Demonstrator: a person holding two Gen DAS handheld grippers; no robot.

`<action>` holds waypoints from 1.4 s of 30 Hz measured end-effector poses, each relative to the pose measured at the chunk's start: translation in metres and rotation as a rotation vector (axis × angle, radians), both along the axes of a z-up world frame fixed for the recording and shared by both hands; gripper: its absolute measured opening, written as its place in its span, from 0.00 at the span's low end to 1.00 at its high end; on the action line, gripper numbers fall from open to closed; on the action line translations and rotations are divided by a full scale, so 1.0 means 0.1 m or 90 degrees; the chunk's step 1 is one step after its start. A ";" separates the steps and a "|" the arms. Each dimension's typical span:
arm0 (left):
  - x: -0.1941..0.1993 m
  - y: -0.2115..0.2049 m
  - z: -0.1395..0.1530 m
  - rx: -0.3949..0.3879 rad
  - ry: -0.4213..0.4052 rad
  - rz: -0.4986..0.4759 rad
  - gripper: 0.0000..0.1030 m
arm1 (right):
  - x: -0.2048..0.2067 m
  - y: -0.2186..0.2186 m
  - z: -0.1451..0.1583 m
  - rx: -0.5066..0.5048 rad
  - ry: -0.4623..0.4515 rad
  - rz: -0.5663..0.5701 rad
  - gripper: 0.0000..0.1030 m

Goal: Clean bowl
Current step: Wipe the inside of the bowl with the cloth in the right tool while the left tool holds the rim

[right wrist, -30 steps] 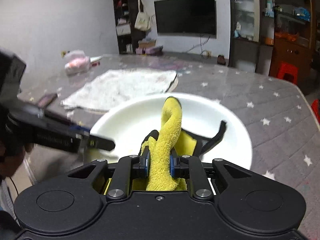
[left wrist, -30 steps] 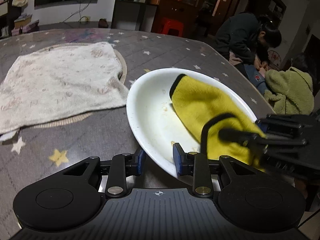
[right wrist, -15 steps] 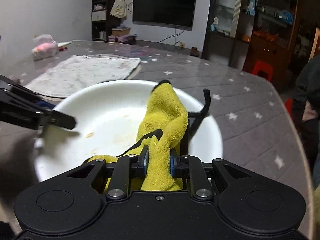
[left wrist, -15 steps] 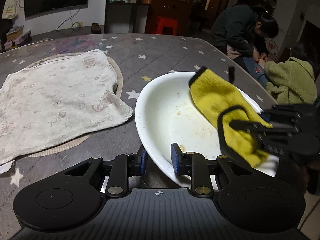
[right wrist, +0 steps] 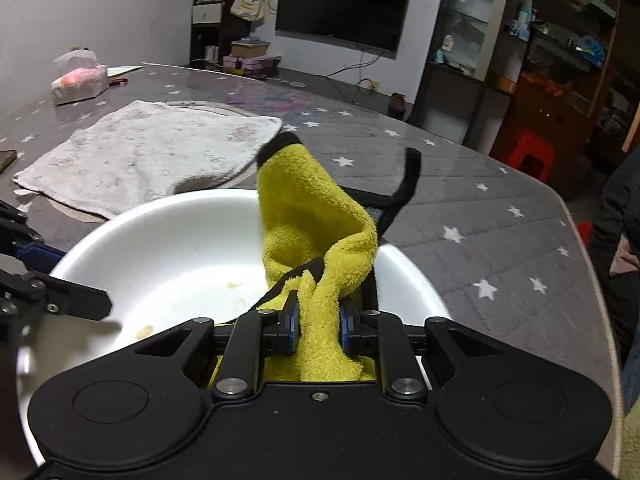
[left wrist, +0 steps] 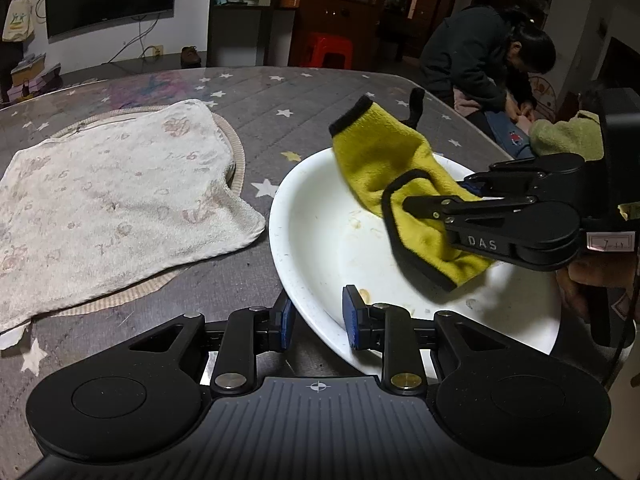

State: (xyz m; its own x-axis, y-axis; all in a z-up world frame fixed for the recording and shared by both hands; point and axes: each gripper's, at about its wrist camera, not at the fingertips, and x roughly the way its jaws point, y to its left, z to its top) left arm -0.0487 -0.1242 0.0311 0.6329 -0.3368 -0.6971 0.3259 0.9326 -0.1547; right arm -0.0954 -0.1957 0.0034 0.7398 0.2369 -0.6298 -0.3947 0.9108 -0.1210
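Observation:
A white bowl (left wrist: 320,248) with food smears stands on the grey star-patterned table; it also shows in the right wrist view (right wrist: 180,248). My left gripper (left wrist: 318,320) is shut on the bowl's near rim, one pad inside and one outside. My right gripper (right wrist: 318,326) is shut on a yellow cloth (right wrist: 316,232) with black trim. The cloth (left wrist: 400,176) is lifted above the bowl's far right side, its tip sticking up past the rim. The right gripper (left wrist: 448,204) comes in from the right in the left wrist view.
A cream towel (left wrist: 112,200) lies flat on a round mat left of the bowl. A tissue pack (right wrist: 80,82) sits at the table's far left. People (left wrist: 488,56) crouch beyond the table's right edge. A red stool (right wrist: 534,154) stands behind.
The right gripper has lifted the yellow cloth from the bowl's middle and swept it toward the far right rim. The left gripper has kept its hold on the rim.

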 end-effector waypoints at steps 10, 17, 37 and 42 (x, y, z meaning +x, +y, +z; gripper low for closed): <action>0.01 -0.01 -0.03 -0.014 0.018 0.035 0.27 | -0.45 -0.09 0.05 0.034 0.030 0.019 0.19; -0.18 -0.04 0.02 -0.033 0.025 0.066 0.27 | -0.61 -0.22 0.08 0.018 0.030 0.008 0.19; 0.05 -0.26 0.06 0.085 -0.034 0.023 0.27 | -0.08 -0.34 -0.01 -0.014 -0.015 -0.052 0.19; 0.28 -0.29 0.04 0.110 -0.042 -0.011 0.26 | 0.14 -0.30 -0.01 -0.019 -0.014 -0.055 0.19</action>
